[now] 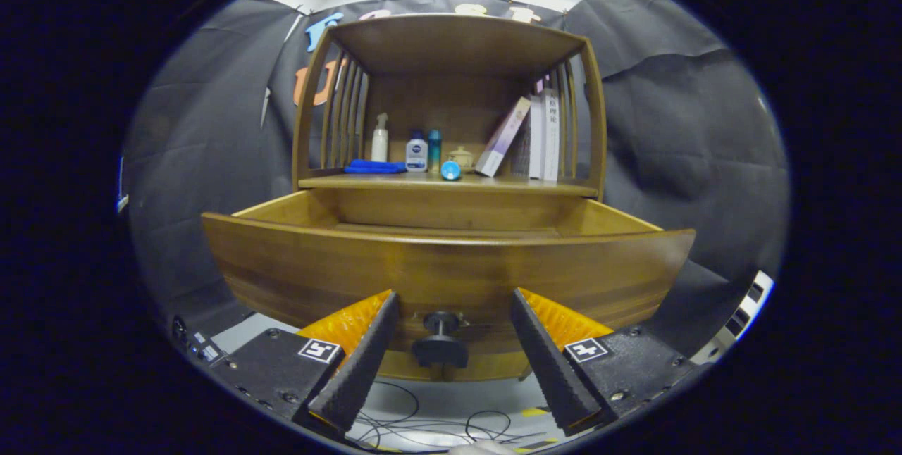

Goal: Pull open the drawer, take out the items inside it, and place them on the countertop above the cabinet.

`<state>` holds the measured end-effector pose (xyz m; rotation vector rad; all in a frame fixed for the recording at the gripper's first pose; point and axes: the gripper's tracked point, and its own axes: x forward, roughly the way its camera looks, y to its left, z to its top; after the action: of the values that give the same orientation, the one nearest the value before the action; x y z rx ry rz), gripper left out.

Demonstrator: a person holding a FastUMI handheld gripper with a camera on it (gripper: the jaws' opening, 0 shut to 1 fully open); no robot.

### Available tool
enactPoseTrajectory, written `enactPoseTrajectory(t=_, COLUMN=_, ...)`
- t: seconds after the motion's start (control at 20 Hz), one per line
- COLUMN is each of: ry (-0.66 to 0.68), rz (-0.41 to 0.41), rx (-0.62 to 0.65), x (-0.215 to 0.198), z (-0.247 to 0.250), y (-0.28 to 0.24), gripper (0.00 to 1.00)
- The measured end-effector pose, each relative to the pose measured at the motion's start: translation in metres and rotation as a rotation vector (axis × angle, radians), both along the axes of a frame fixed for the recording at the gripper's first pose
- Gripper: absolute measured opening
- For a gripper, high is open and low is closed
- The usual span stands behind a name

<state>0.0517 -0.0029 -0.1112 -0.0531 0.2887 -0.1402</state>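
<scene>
We see the drawer (444,272) pulled out of the wooden cabinet (451,39), its curved front panel facing us and its inside hidden behind that panel. Our gripper (451,314) is spread wide, its two fingers (366,356) standing either side of the drawer's dark knob (440,342) without touching it; the knob sits between them, low on the front panel. On the worktop (451,184) above the drawer, going from its left edge to its right, we find a blue cloth (375,167) lying flat, a white spray bottle (380,138) upright behind it, a small white bottle with a blue cap (416,152), a slim teal bottle (435,151), a blue round thing (450,170) near the front edge, a small cream jar (461,157) further back, a box (503,136) leaning rightward, and upright books (544,136) near the right edge. Cables (423,427) trail on the floor below the drawer.
</scene>
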Motion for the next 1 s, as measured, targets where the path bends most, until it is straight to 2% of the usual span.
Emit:
enactPoseTrajectory(t=0.55, ry=-0.009, rz=0.005, rx=-0.024, x=0.009, z=-0.008, y=0.008, gripper=0.99)
enactPoseTrajectory(t=0.8, ry=-0.012, rz=-0.001, rx=0.01, x=0.027, z=-0.008, y=0.0, gripper=0.99)
enactPoseTrajectory(t=1.0, ry=-0.005, rz=0.014, rx=-0.01, x=0.045, z=-0.006, y=-0.004, gripper=0.99)
